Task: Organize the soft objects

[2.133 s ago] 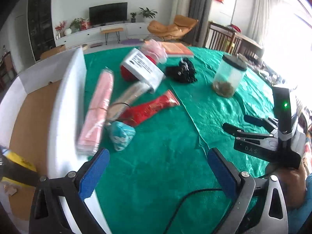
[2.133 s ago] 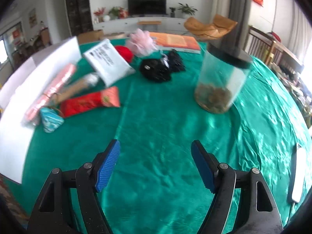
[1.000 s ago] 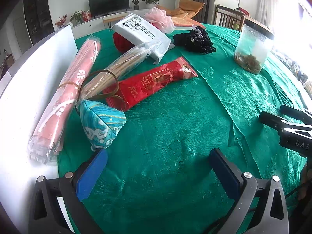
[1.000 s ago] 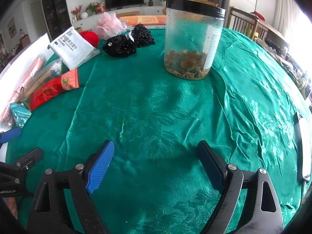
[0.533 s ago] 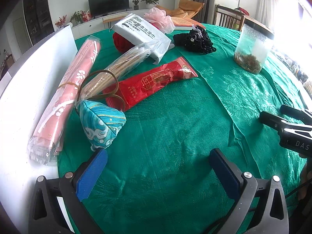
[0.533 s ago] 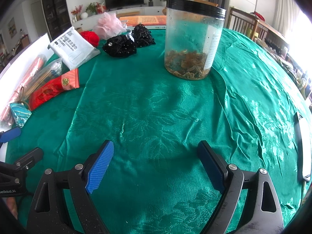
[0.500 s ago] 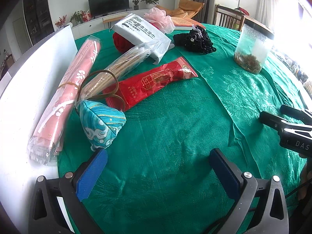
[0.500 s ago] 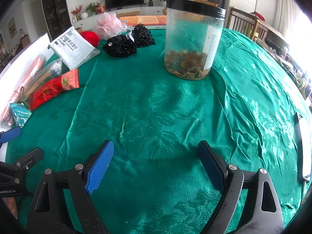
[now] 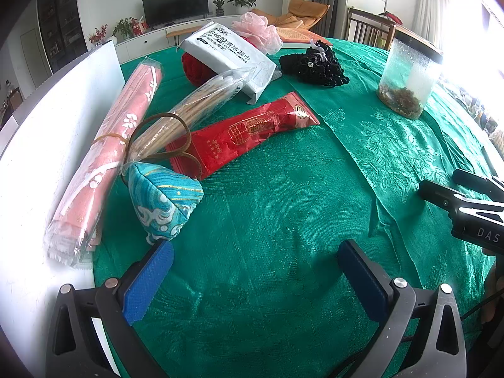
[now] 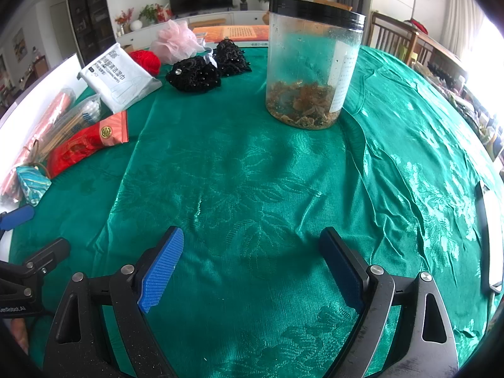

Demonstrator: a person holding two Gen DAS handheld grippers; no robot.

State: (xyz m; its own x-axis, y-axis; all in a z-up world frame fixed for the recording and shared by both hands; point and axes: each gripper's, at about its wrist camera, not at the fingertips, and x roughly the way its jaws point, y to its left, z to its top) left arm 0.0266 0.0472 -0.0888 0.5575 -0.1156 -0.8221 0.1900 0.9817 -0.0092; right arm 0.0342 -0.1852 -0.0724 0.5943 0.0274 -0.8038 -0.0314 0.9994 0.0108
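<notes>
Approach step, nothing gripped: left gripper (image 9: 255, 271) and right gripper (image 10: 252, 261) both with jaws wide over green tabletop (image 9: 283, 208). Teal pouch (image 9: 162, 203) just beyond left jaw, at 11 o'clock. Next: probably forward, then close gently.

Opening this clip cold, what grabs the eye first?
The shiny green tablecloth fills both views. A clear jar with a black lid stands upright on it ahead of the open right gripper. Near the open left gripper, a blue patterned pouch and a red packet lie in a cluster of packaged items.
</notes>
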